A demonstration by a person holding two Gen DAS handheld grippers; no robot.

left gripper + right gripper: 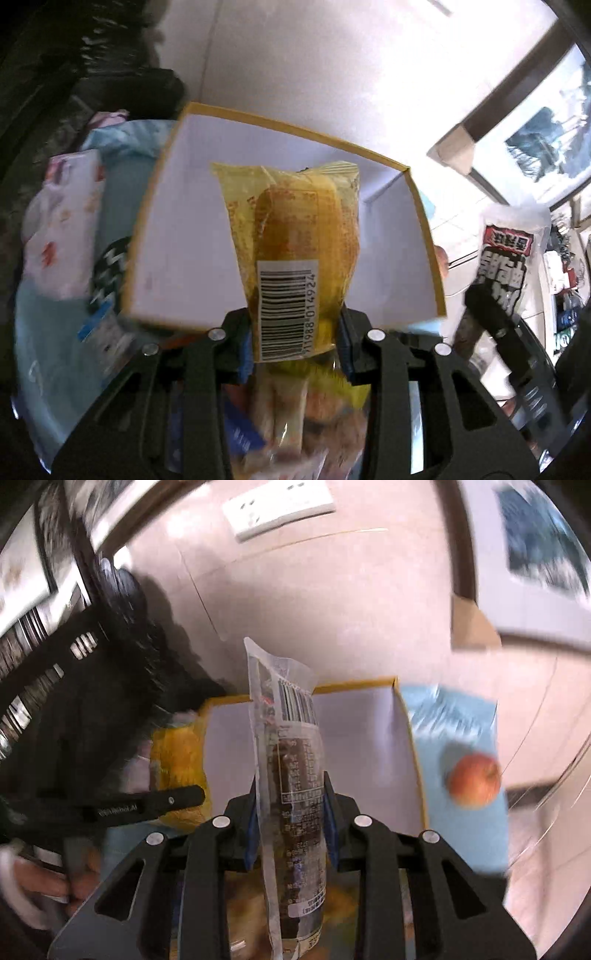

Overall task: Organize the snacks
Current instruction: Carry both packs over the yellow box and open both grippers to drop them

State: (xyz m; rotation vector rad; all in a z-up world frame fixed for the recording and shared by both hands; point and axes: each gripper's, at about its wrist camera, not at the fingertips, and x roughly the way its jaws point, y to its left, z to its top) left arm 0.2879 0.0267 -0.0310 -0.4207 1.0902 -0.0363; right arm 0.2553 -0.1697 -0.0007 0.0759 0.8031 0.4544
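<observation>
Step in hand: 2 snack packets carried toward the empty box (177, 229), white inside with a yellow rim.
Left tongs (295, 332): clamped on the yellow packet (291, 236), held above the box.
Right tongs (291, 797): clamped on the clear packet (291, 760) with its dark bar, upright over the box.
Next move, judged: lower each packet inside the walls, then release.
Worktop (332, 609): pale; apple (474, 781) on blue mat (461, 720) beside the box.
Hard to make out: motion blur; loose snacks below the tongs unreadable; box base partly covered.
</observation>
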